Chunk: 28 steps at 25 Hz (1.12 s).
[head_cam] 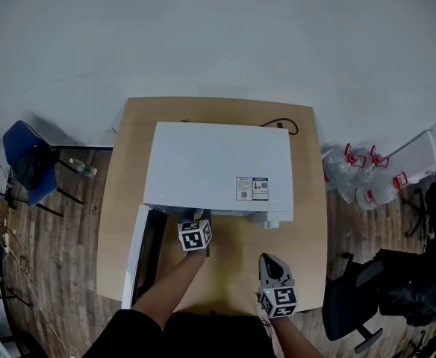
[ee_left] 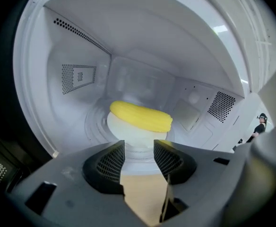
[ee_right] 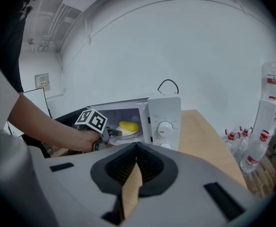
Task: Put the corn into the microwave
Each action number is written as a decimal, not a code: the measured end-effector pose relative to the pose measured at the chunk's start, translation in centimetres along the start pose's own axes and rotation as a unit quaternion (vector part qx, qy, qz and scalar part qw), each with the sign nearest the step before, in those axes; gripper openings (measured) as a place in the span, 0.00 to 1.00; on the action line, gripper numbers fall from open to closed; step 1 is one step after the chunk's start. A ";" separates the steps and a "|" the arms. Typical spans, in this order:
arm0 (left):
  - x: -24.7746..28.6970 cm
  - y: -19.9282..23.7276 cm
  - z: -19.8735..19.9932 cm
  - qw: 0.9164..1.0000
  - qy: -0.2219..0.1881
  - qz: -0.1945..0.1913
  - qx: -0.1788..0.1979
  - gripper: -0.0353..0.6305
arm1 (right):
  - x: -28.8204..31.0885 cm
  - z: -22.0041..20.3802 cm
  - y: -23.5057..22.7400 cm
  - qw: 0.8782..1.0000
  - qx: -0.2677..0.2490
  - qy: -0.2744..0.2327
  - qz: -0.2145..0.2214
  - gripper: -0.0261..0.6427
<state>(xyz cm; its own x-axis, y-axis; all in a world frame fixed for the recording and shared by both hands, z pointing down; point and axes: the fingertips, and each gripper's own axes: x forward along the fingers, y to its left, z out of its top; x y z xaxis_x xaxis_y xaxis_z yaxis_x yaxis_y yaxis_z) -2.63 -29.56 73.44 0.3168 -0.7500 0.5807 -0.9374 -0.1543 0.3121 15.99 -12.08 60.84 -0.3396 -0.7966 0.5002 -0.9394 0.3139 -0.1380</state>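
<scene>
left gripper view: corn (ee_left: 141, 116) inside microwave (ee_left: 81, 56).

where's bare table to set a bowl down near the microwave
Bare table runs right of the microwave, and in front of it between the person's left arm and the right gripper. The microwave mouth is crowded: left gripper, corn on a plate, open door beside it.

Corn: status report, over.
Left gripper open, empty, at microwave mouth. Right gripper shut, empty, over table. Corn on plate inside microwave. Door open, nothing in the way.
</scene>
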 end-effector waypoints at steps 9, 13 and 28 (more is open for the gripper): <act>-9.7 -2.2 -0.3 0.998 -0.029 -0.050 -0.022 0.31 | -2.5 0.7 2.5 1.000 -0.007 -0.024 -0.010 0.13; -15.7 -3.6 0.0 0.995 -0.055 -0.076 -0.023 0.31 | -4.7 0.6 4.5 0.999 -0.002 -0.042 -0.021 0.13; -37.9 -10.8 1.7 0.956 -0.187 -0.206 0.094 0.31 | -15.0 3.6 14.9 0.994 -0.013 -0.105 0.010 0.13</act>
<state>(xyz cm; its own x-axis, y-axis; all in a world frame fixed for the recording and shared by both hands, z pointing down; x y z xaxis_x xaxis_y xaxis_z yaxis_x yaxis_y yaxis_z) -4.79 -0.57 46.84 0.6241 -0.7725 0.1169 -0.7645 -0.5729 0.2955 6.96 2.69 48.20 -0.3639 -0.8795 0.3067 -0.9314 0.3427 -0.1225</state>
